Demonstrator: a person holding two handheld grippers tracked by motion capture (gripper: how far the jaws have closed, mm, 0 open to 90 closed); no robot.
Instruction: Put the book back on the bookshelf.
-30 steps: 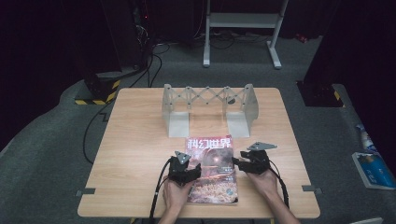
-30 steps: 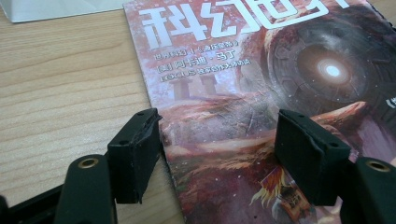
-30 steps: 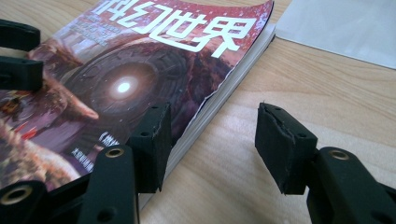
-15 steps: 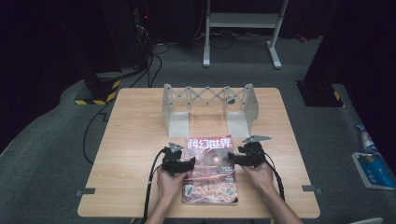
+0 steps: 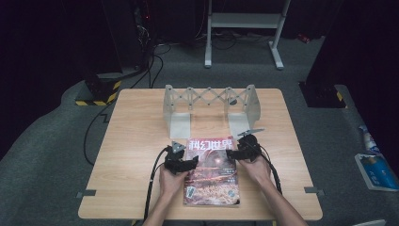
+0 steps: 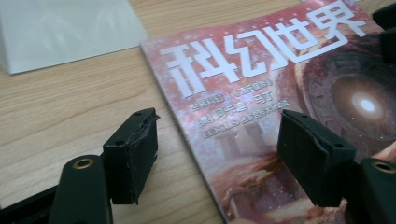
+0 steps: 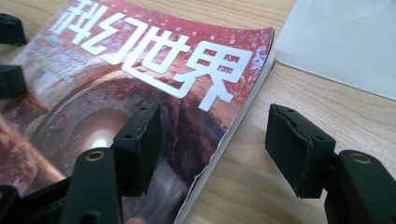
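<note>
Dark surroundings obscure the room beyond the wooden desk (image 5: 136,141); the magazine (image 5: 211,174) is partly hidden by hands. Left hand-held gripper (image 6: 217,154) stands wide over its edge; right hand-held gripper (image 7: 212,147) has just been opening, wide, gripping nothing.

A dark lab: equipment stand (image 5: 244,28), floor cables (image 5: 155,70)

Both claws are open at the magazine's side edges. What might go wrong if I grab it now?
1. The magazine lies flat on the table, so a pad may slide over the cover or pinch only a few pages.
2. The left claw and right claw each straddle an edge; uneven closing could buckle the thin cover.
3. The rack stands close behind.
</note>
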